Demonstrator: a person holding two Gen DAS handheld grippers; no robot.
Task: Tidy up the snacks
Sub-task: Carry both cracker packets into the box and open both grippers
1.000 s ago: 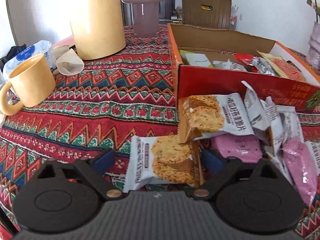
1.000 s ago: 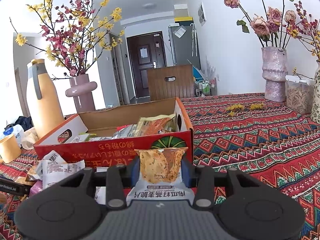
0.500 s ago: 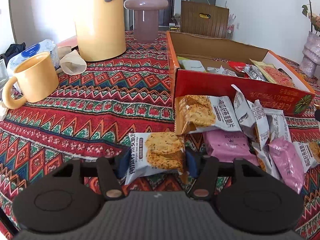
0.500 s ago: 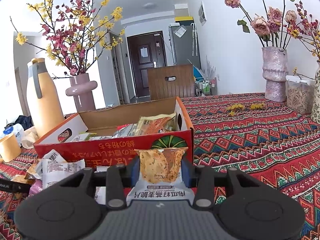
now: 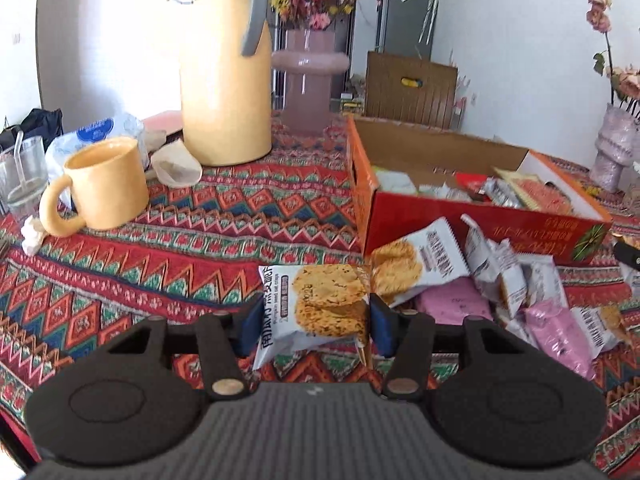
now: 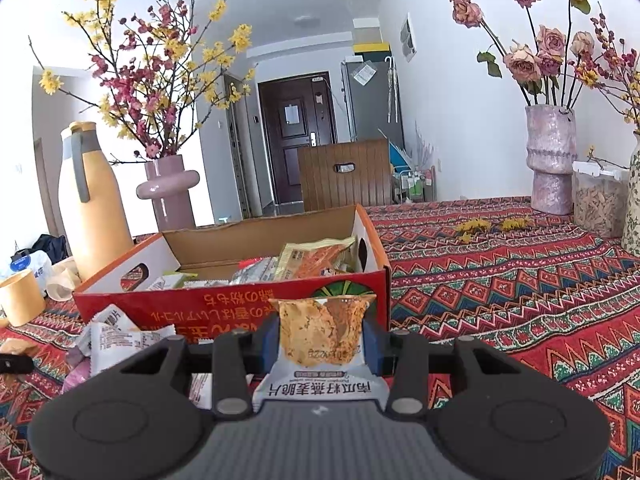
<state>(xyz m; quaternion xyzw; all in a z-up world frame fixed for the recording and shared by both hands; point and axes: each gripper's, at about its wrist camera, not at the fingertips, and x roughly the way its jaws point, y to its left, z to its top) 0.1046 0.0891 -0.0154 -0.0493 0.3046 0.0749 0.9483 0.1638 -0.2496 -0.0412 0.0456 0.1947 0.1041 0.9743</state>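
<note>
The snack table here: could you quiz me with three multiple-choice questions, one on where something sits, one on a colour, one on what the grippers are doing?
1. Where is the yellow mug?
A. inside the box
B. on the cloth, left of the jug
C. on the chair

2. What colour is the outside of the box?
A. red
B. blue
C. green

3. What do the left gripper and right gripper hold?
A. nothing
B. one shared packet
C. a crisp packet each

Answers: 1 B, it stands left of the yellow jug; 2 A, its front wall is red; 3 C, each pair of jaws clamps its own packet.

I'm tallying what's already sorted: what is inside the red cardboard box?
The red box holds several wrapped snacks: an orange-patterned packet leaning near its right end, silvery wrappers and a pale green one. Its front wall hides the lower layers and the bottom.
</note>
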